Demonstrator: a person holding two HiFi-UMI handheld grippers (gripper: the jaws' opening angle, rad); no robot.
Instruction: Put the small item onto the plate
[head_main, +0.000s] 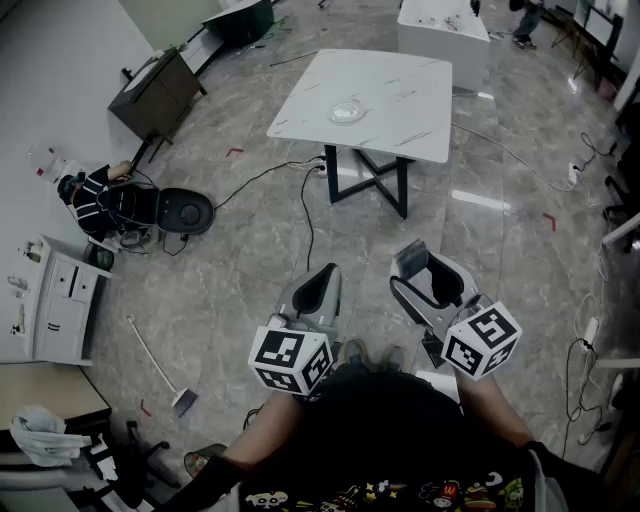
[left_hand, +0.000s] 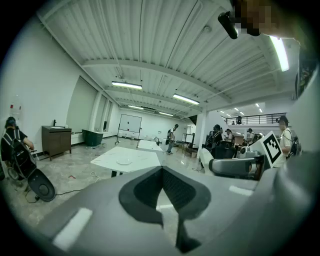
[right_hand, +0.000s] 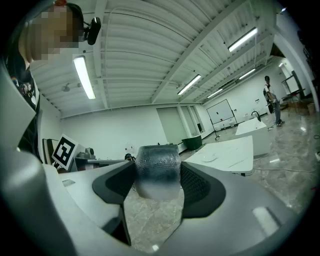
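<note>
The right gripper (right_hand: 157, 181) clamps a small dark-grey, dimpled, rounded item (right_hand: 157, 160). The left gripper (left_hand: 161, 171) is closed, empty. Well ahead at 12 o'clock, a clear round plate (head_main: 347, 110) rests on the white marble worktop (head_main: 405, 85).

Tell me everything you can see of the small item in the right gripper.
The small item is a stubby, roughly cylindrical piece with a finely pebbled surface, dark grey at the top, paler and frosted-looking below. Its material cannot be told. It sits clamped between the jaws of the right gripper, whose ribbed pads press its two sides; nothing else touches it. It is held in the air over the floor, well short of the white table with the plate.
</note>
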